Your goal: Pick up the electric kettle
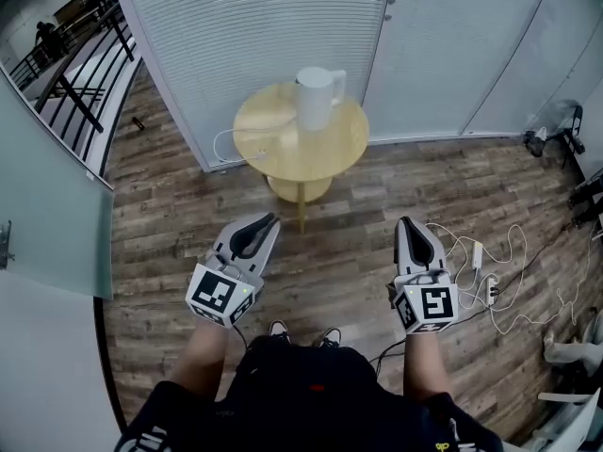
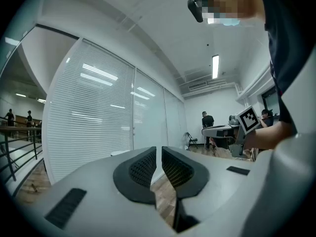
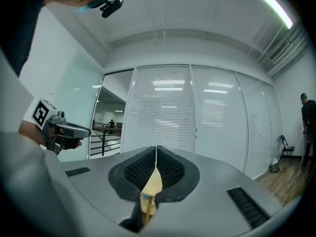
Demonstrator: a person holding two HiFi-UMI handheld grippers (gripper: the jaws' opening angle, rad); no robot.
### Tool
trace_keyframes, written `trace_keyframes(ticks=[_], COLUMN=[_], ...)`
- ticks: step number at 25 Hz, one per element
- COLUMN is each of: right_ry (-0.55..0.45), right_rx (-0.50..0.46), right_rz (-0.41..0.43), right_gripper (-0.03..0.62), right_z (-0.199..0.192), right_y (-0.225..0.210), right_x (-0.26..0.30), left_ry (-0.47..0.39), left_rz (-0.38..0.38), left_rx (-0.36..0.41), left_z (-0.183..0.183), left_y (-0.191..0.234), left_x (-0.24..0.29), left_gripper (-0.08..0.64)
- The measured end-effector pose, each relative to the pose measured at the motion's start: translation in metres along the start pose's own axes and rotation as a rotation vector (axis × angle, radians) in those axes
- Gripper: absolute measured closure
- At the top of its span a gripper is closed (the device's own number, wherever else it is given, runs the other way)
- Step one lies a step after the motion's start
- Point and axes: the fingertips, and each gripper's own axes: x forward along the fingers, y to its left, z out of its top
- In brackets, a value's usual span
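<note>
Left gripper [image 1: 272, 219] and right gripper [image 1: 404, 221], both closed, hang short of the kettle [image 1: 316, 99] on a seemingly wooden table [image 1: 332, 149].

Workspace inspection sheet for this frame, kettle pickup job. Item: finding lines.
Surface: round wooden table, standing on a wood floor.
Job's things: white electric kettle upright on the table, towards its far edge, untouched.
Clutter: nothing seen on the table besides the kettle.
Grippers: left hand-held gripper and right hand-held gripper both shut, empty, short of the table.
Cables: white cord running off the table's left edge; loose white cables on the floor at right.
Surroundings: blind-covered glass wall behind the table; black railing far left.
</note>
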Motion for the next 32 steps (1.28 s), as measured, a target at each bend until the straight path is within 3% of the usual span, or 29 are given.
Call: trace_keyframes(ticks=[21,32], right_ry=[0.041,0.068], right_rx=[-0.034,-0.03], right_rz=[-0.016,0.024], right_gripper=[0.565,0.565], right_z=[-0.014,-0.023], right_y=[0.067,0.073], right_x=[0.035,0.081], left_ry=[-0.018,-0.021], left_rz=[-0.061,-0.085], left_rx=[-0.023,-0.026], left_z=[-0.028,-0.029], left_y=[0.055,0.087], left_x=[-0.028,0.0], left_gripper=[0.508,0.508])
